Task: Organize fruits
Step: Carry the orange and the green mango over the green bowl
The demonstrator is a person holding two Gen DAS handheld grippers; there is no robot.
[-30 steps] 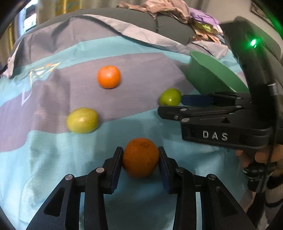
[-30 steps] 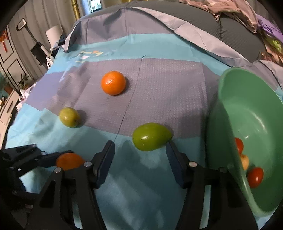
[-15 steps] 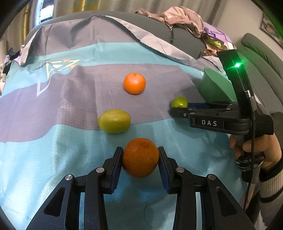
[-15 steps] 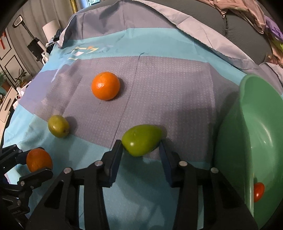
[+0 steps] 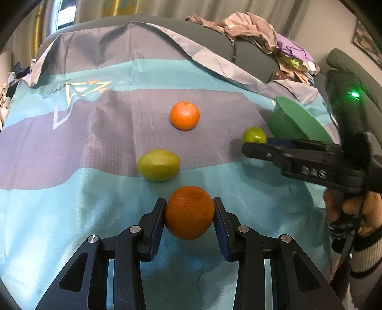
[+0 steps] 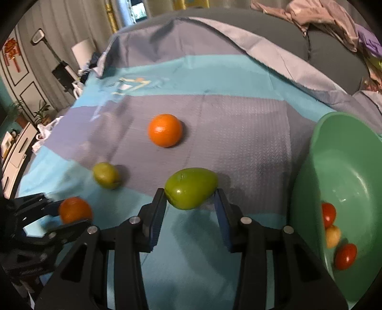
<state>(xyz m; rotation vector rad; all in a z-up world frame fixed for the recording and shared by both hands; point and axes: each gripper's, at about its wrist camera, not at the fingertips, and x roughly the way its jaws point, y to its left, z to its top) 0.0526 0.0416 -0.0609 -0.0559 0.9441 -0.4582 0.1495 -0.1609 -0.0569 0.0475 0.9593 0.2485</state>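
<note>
Both claws tilt steeply down over the striped sheet [image 5: 71,214], the left claw [image 5: 189,214] pinching a dark orange [image 5: 189,212], the right claw [image 6: 191,202] closing on a green mango [image 6: 191,192] just left of the green bowl [image 6: 310,190], with bare sheet ahead.

We see soft, even indoor light, with daylight from a window [image 5: 64,14] at 11 o'clock, and the fruits throw short, weak shadows on the cloth [image 5: 71,167]. Both views bend strongly at the edges and have dark corners. In the right wrist view the small fruits at 9 o'clock are smeared by motion, and a green lamp [image 5: 353,95] glares at 2 o'clock in the left one.
</note>
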